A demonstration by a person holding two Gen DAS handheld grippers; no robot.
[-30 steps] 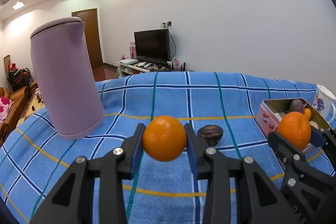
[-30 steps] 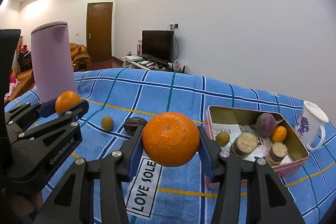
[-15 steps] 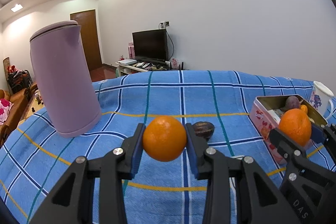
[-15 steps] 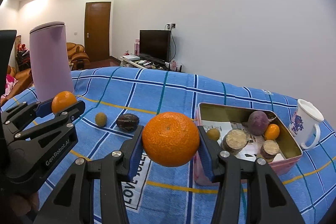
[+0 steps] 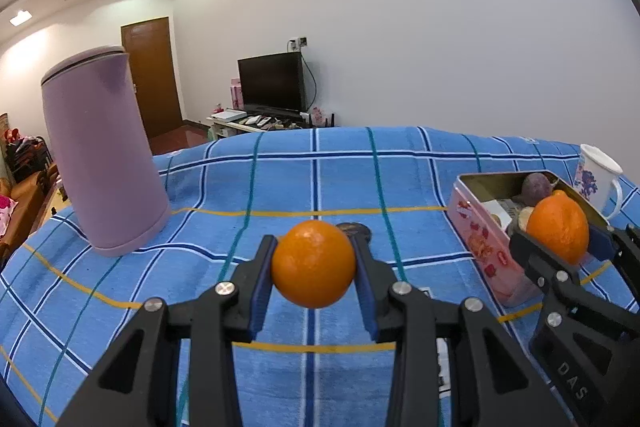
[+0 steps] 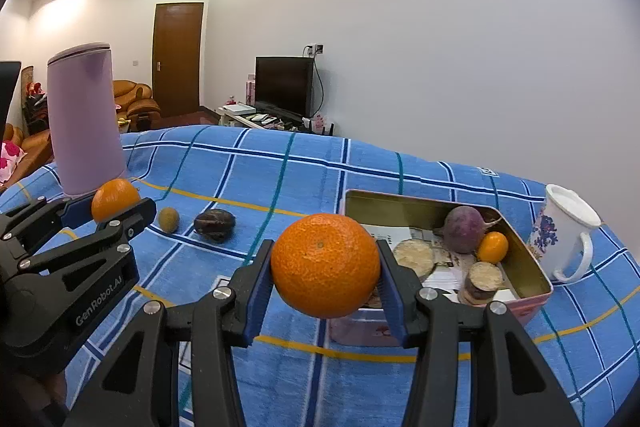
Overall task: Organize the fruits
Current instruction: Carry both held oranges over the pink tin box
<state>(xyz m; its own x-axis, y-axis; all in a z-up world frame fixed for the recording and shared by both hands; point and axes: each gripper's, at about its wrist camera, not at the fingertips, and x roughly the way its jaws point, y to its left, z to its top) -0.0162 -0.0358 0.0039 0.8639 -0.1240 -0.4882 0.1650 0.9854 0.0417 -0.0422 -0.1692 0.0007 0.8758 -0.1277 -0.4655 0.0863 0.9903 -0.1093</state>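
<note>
Left gripper [image 5: 314, 269]: jaws closed part-way onto a smooth round orange [image 5: 313, 263], blue pads pressed against both its sides, fruit held clear above the blue plaid cloth [image 5: 280, 179] on the worktop. Right gripper [image 6: 325, 273]: same story, jaws clamped on a larger pebbly-skinned orange [image 6: 325, 265], also off the cloth.

Landmark is the pink rectangular tin box [image 6: 524, 267], open-topped, gold inside. The right gripper's orange hangs at the tin's near-left corner, in front of its near wall in the right wrist view. In the left wrist view it sits in front of the tin's near end. The left gripper's orange is well left of the tin.

Inside the tin: a purple round root-like piece [image 6: 464, 229] at the far side, a small orange kumquat-like fruit [image 6: 492, 247] touching it, two cut round slices with pale tops [image 6: 414, 255], printed paper on the floor.

On the cloth left of the tin: a dark wrinkled purple fruit [image 6: 215, 223], then a small green-brown round fruit [image 6: 168, 219] further left, both apart from each other. Tall lilac cylindrical kettle [image 5: 100, 155] stands upright far left of the tin. White floral mug [image 6: 566, 231] stands just right of the tin, handle facing the camera.
</note>
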